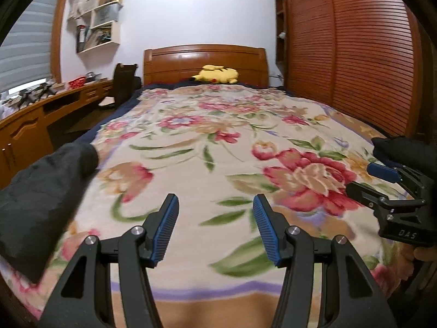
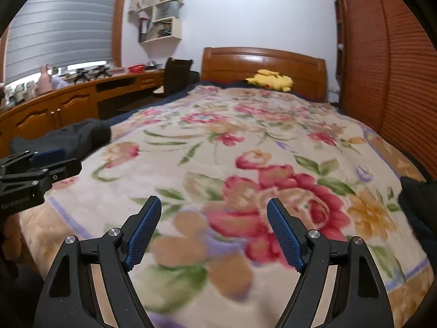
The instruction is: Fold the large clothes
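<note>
Right now both grippers hang over the near end of a bed covered by a flowered blanket (image 1: 218,142). From the left wrist camera, the left gripper (image 1: 215,229) has its blue-padded fingers spread apart with only blanket showing between them, so it is open and holds nothing. From the right wrist camera, the right gripper (image 2: 213,235) stands wider still, also with nothing between its pads.

Each gripper shows in the other's view. The right gripper appears at the right edge of the left camera's picture, and the left gripper at the left edge of the right camera's picture, so the two are side by side and well apart.

The clothing to be folded is dark. One dark garment (image 1: 46,191) lies in a heap on the near left edge of the bed, left of the left gripper and not touching it. More dark cloth (image 2: 420,213) shows at the near right edge of the bed, right of the right gripper. Whether it is a second garment or part of the first cannot be told.

At the far end a yellow plush toy (image 1: 215,75) lies against the wooden headboard (image 1: 204,60). A wooden desk (image 2: 68,106) runs along the left wall under a window blind (image 2: 60,24), with wall shelves (image 2: 161,16) beyond. A slatted wooden wardrobe (image 1: 349,54) fills the right side.
</note>
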`<move>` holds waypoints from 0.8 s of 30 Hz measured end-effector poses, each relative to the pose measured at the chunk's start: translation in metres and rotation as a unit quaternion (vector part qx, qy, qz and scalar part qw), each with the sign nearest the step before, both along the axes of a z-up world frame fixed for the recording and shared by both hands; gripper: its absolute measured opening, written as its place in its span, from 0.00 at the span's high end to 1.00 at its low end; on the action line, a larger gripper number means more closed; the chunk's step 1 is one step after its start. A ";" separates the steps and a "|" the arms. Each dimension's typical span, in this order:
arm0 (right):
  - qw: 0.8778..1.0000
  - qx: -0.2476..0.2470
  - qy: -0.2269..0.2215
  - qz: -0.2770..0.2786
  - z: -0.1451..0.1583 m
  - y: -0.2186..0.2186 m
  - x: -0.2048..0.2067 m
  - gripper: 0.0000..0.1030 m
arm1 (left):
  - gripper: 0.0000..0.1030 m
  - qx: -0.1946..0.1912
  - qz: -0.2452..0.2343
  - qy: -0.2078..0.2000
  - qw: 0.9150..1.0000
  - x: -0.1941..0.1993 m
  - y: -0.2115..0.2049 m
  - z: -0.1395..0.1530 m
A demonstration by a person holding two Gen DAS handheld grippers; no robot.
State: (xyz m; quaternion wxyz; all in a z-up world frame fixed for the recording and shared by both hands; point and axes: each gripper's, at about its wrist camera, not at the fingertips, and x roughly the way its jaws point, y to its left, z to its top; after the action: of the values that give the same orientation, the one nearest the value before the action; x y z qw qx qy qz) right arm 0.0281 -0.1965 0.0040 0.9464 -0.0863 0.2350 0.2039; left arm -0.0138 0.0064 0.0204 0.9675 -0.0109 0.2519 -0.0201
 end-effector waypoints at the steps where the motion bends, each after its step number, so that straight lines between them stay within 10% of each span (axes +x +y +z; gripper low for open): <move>1: 1.000 -0.001 0.000 -0.005 -0.001 -0.005 0.002 0.21 | 0.46 -0.001 -0.004 0.001 1.000 0.002 -0.004 -0.001; 24: 0.993 0.035 -0.080 -0.078 0.000 -0.073 -0.009 0.21 | 0.46 0.008 0.012 -0.048 0.999 -0.002 -0.035 -0.009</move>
State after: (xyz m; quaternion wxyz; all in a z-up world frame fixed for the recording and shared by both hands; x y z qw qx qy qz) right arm 0.0189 -0.2695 0.0037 0.9776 -0.0502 0.1576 0.1304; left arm -0.0156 -0.0285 0.0112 0.9787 -0.0052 0.2049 -0.0067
